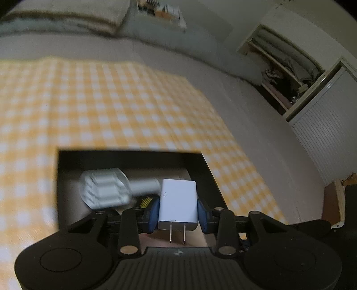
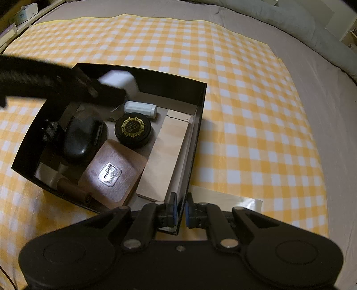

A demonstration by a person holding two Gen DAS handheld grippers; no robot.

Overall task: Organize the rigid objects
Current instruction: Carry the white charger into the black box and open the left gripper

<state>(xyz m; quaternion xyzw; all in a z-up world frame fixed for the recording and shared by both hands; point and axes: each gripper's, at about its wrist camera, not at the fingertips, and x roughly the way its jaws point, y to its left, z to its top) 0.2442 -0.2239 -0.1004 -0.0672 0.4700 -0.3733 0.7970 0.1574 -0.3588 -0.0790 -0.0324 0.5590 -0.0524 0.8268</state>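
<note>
My left gripper (image 1: pixel 178 214) is shut on a white charger plug (image 1: pixel 178 196), its two prongs pointing back toward the camera. It hangs above the black open box (image 1: pixel 58 178), over a white ribbed cylinder (image 1: pixel 104 189). From the right wrist view the left gripper (image 2: pixel 107 89) and charger (image 2: pixel 118 81) blur over the box's far left corner. My right gripper (image 2: pixel 181 212) is shut on the box's near right wall (image 2: pixel 196 138). Inside lie a round black tin (image 2: pixel 133 129), the white cylinder (image 2: pixel 140 109), a black case (image 2: pixel 79 138), a brown wallet (image 2: pixel 111 171) and a black plug (image 2: pixel 48 131).
The box stands on a yellow checked cloth (image 2: pixel 245 111) spread over a grey bed (image 2: pixel 323 100). A cardboard sheet (image 2: pixel 165 156) lines the box's right side. Grey bedding (image 2: pixel 290 20) lies at the far right, and an open cupboard (image 1: pixel 285 73) stands beyond the bed.
</note>
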